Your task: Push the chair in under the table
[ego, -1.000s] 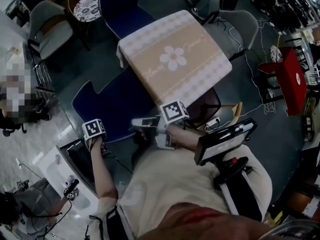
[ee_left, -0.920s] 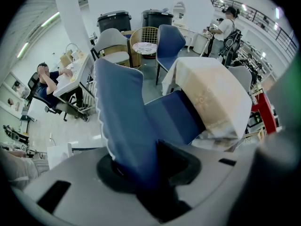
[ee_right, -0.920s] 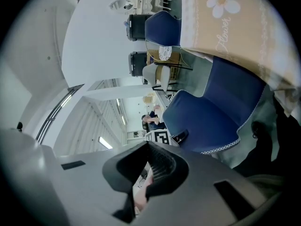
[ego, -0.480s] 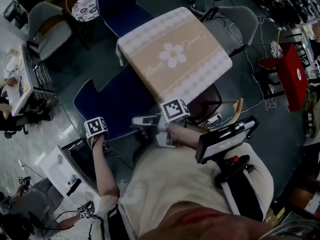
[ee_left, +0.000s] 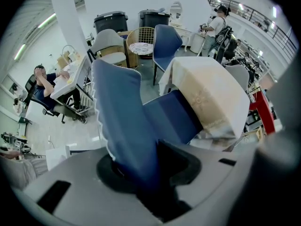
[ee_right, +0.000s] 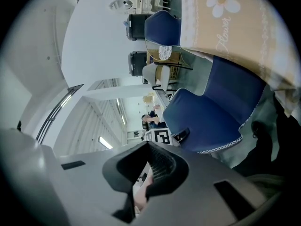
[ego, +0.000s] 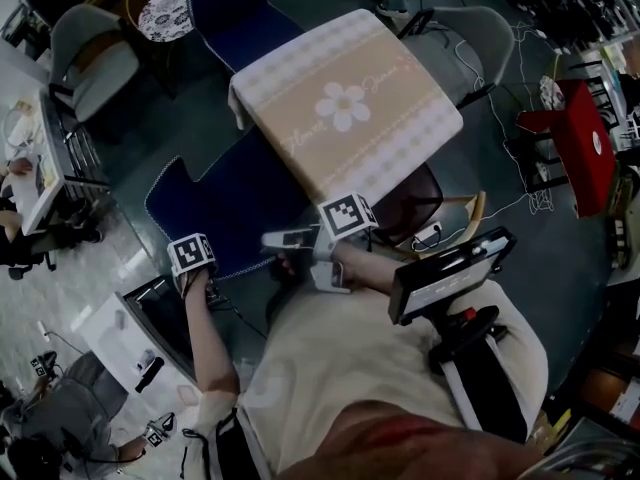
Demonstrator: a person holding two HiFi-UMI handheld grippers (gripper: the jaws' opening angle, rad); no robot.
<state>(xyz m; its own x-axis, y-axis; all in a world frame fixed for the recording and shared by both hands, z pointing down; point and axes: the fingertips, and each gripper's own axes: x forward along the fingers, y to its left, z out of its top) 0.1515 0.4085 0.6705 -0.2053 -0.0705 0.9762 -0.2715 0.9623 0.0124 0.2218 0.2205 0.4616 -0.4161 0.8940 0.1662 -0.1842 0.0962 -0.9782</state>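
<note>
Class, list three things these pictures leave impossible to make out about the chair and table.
Head view: blue chair legs, hidden beneath its seat.
Head view: table legs, hidden under its flower tablecloth.
Left gripper view: the blue chair's top edge, hidden between the left gripper's jaws.

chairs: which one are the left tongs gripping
The near blue chair, backrest clamped in the left tongs. The second blue chair beyond the table and the grey chairs stand free.
</note>
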